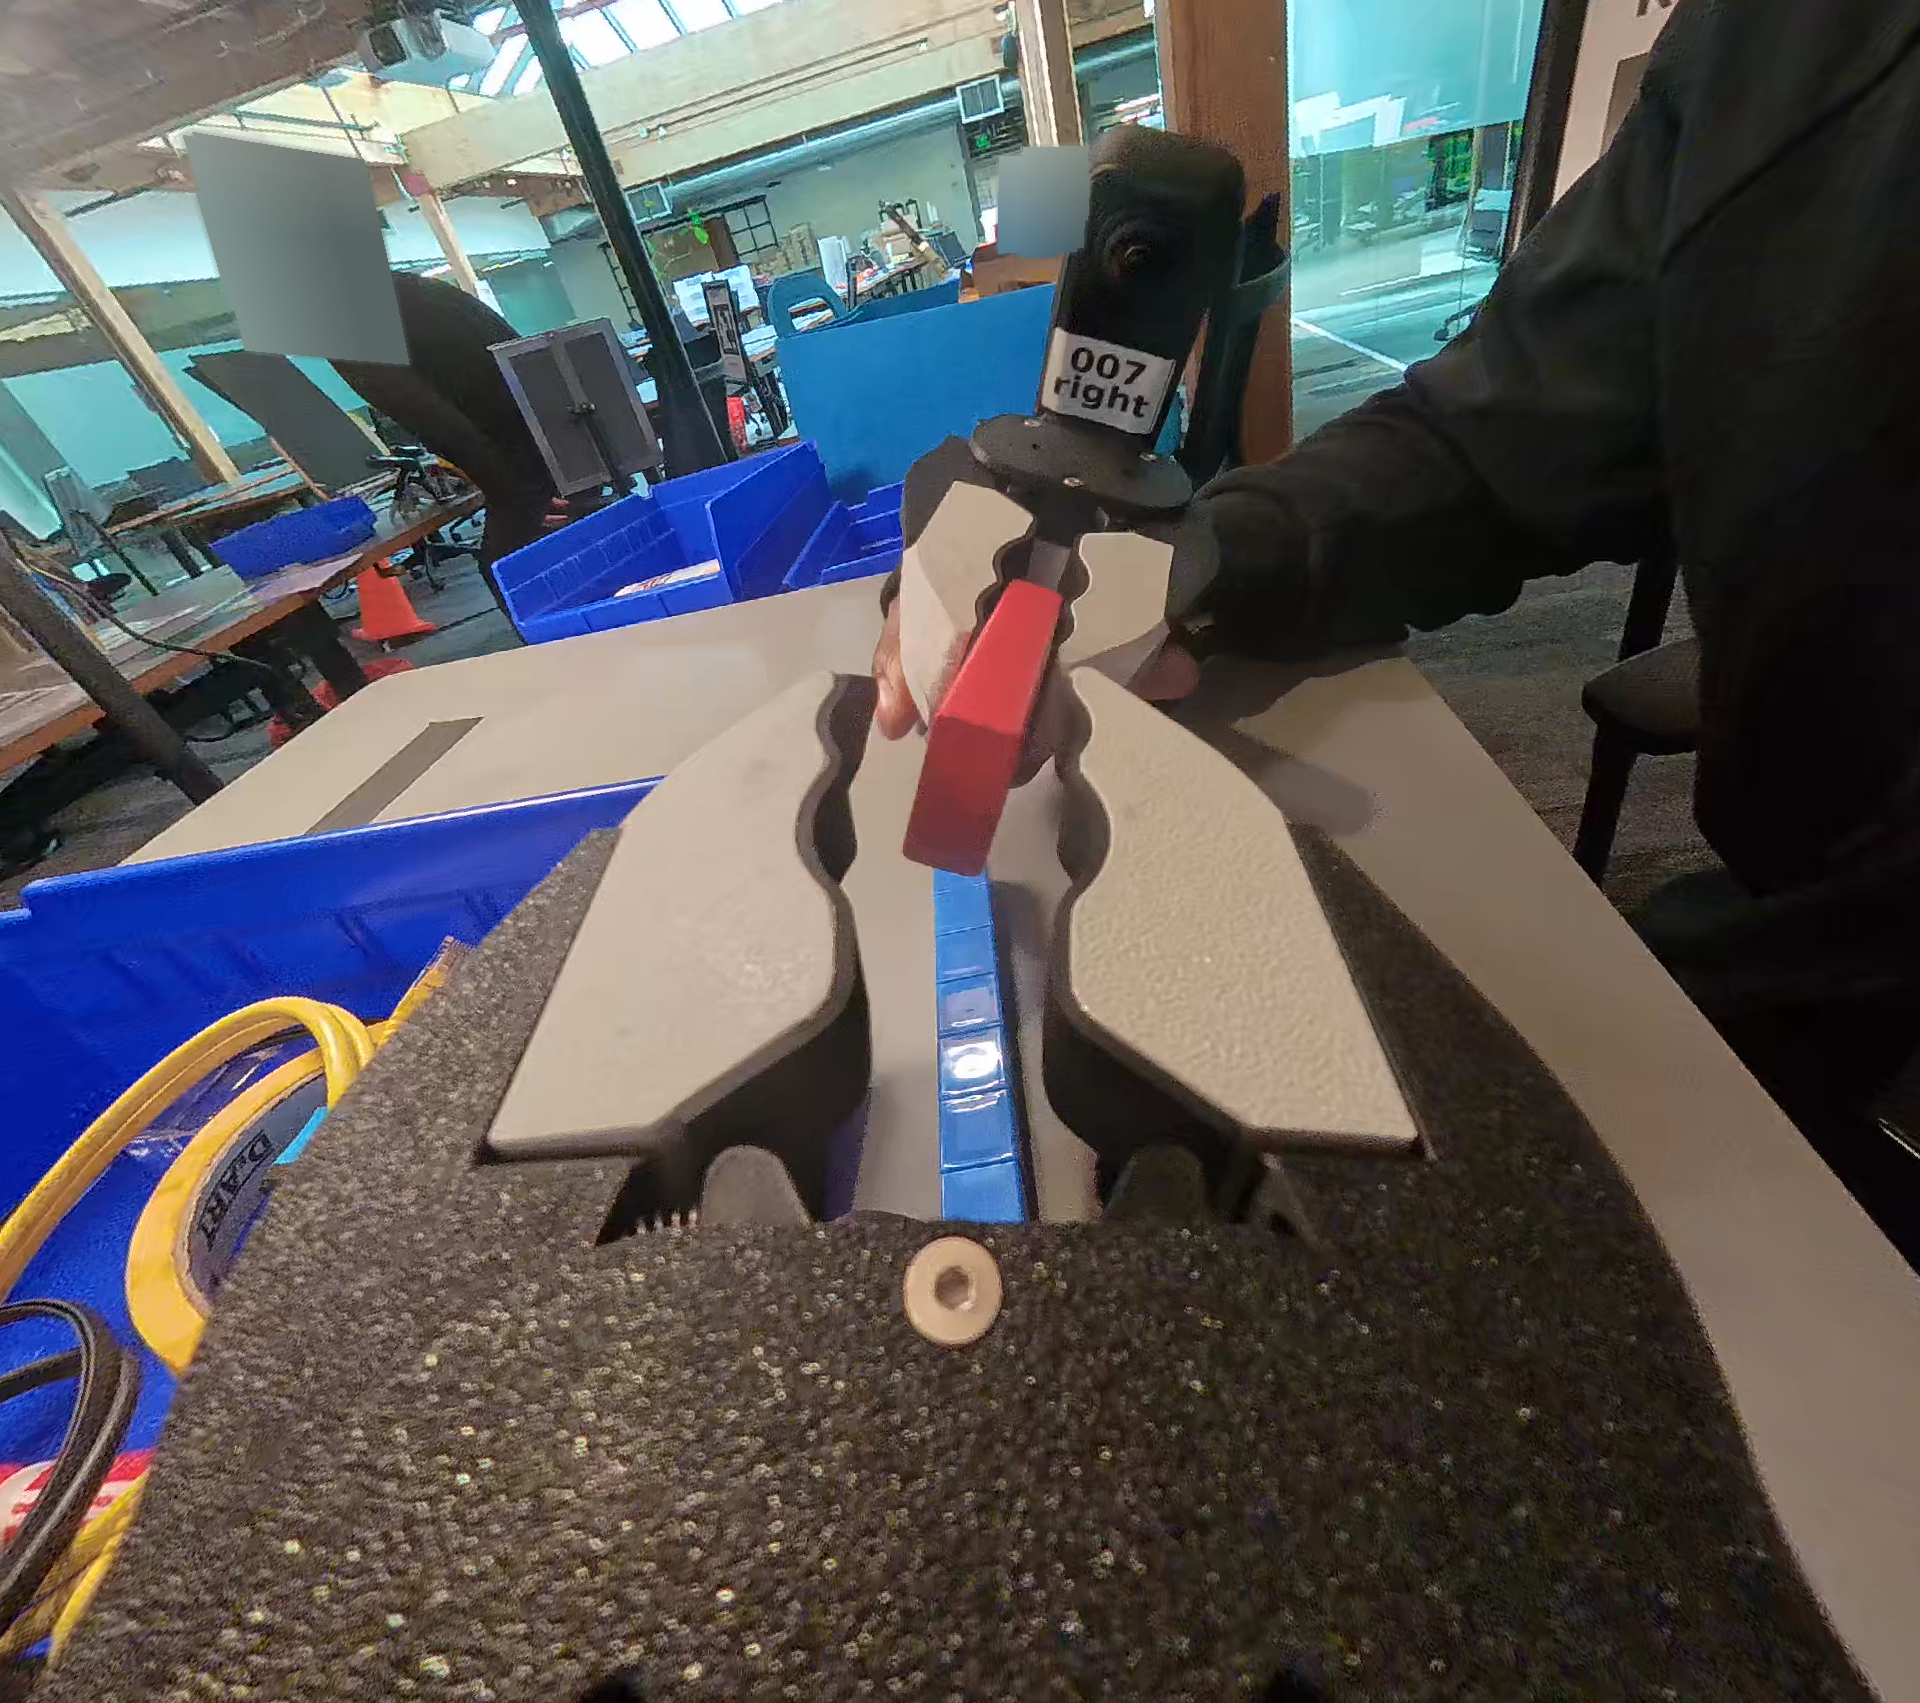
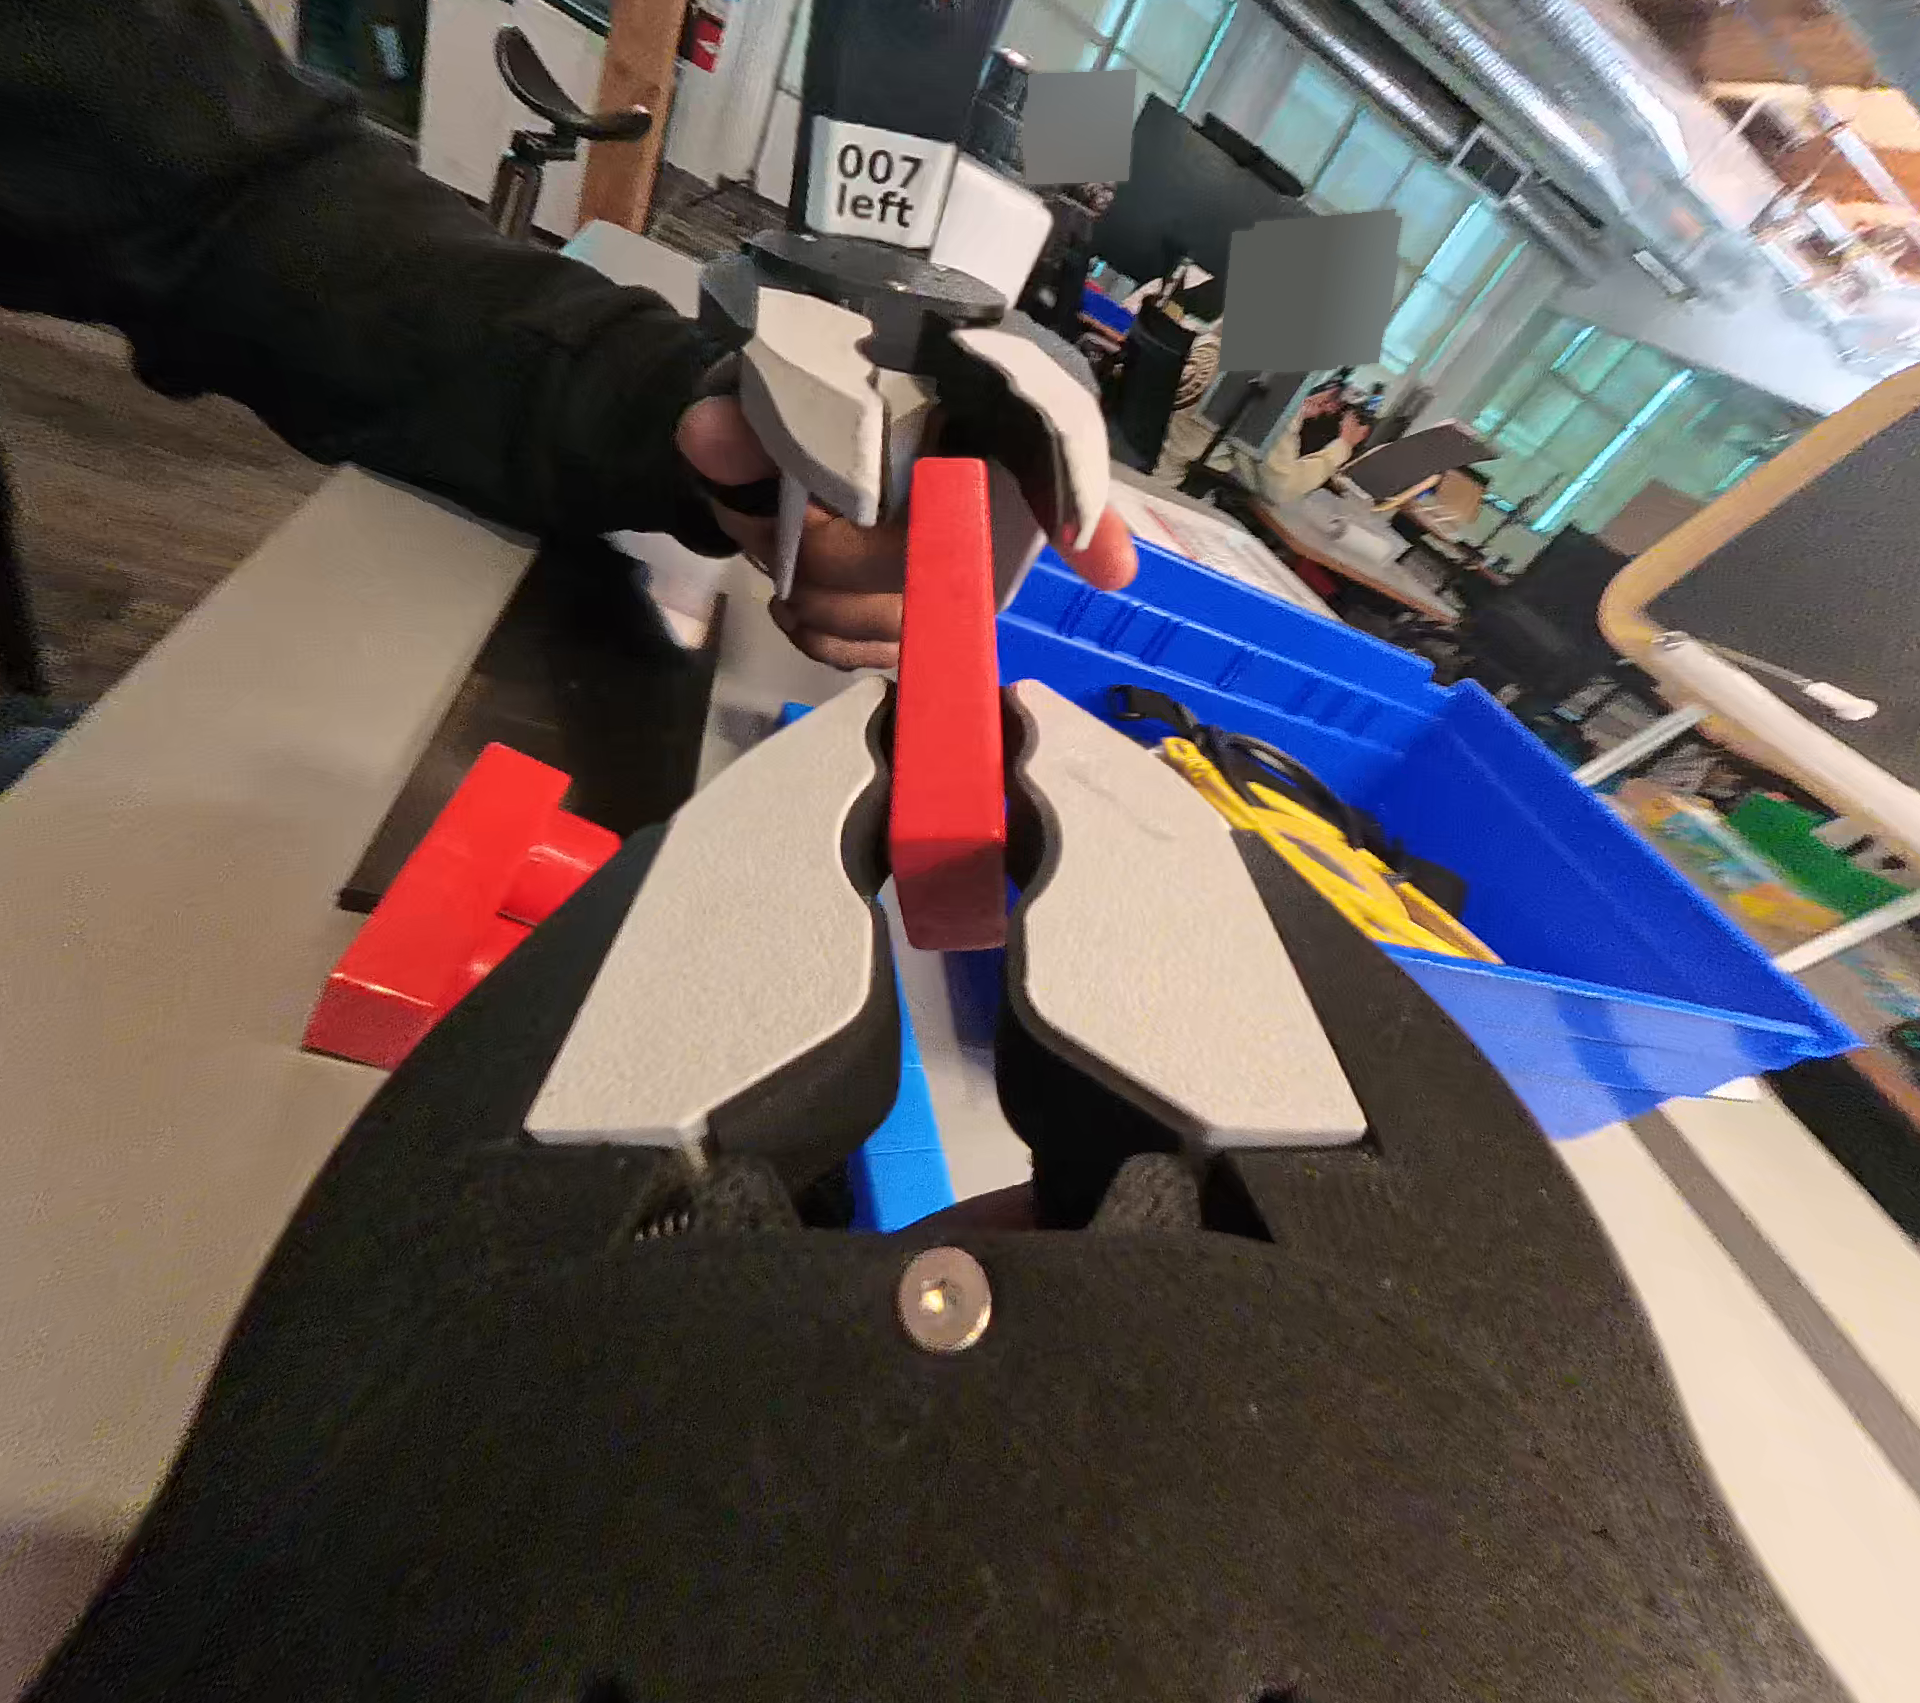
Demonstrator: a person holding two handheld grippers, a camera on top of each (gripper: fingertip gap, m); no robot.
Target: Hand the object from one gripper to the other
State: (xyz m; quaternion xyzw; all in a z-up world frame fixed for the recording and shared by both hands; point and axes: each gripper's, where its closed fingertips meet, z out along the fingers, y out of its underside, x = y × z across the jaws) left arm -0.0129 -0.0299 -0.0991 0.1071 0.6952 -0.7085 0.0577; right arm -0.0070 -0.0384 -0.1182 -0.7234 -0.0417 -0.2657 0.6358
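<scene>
A long red block [image 1: 977, 718] is held in the air above the grey table [image 1: 582, 718]. My right gripper [image 2: 951, 697] is shut on the near end of the block [image 2: 948, 770]. It also shows in the left wrist view [image 1: 1023, 614], facing me. My left gripper [image 1: 956, 697] is open wide, and the free end of the block reaches in between its fingertips without clear contact. In the right wrist view the left gripper [image 2: 966, 500] faces me, open, with the block's far end between its fingers.
A blue bin [image 2: 1558, 874] with a yellow cable [image 2: 1320, 832] sits beside the left gripper; it also shows in the left wrist view [image 1: 208, 926]. A red T-shaped block [image 2: 447, 905] lies on the table. A blue strip [image 1: 971, 1030] lies below the grippers. More blue bins [image 1: 675, 552] stand at the far edge. My two grippers' fingertips are within a few centimetres of each other.
</scene>
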